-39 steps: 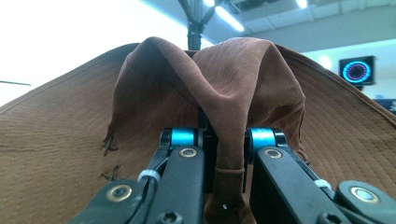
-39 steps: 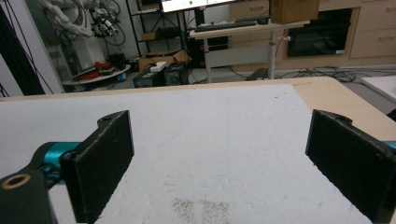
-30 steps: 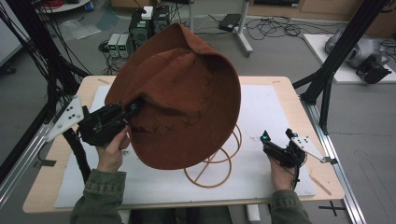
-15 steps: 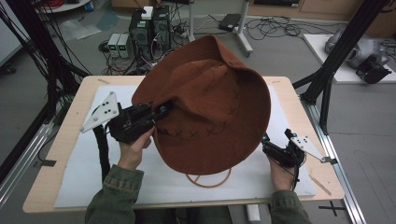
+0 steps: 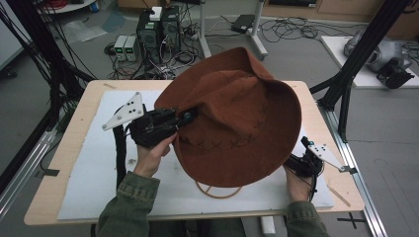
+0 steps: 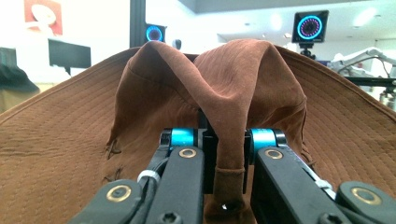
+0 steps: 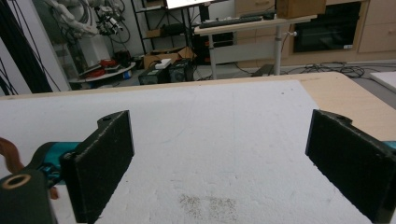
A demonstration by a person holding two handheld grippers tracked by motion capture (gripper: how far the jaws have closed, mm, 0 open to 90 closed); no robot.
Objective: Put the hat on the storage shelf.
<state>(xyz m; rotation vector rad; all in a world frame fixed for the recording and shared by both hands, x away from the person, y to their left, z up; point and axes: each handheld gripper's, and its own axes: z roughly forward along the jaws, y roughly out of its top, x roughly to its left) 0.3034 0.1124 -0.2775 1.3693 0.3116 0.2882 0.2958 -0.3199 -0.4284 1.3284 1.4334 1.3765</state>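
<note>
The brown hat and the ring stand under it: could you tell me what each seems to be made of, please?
The brown hat looks like suede or a brushed, suede-like fabric: a matte, napped surface, soft folds where the left gripper pinches it, rows of stitching on the brim. The ring stand looks like thin bent wood or rattan, tan and smooth, though coated wire cannot be excluded.

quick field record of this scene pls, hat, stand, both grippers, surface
hat: brown wide-brimmed hat, held up above the table, a fold of it pinched
left gripper: shut on the hat fabric
right gripper: open, nothing between its pads, low over the white mat
stand: wire stand, mostly hidden under the hat, on the mat
surface: wooden table covered by the white mat
hat on stand: cannot tell if they touch
</note>
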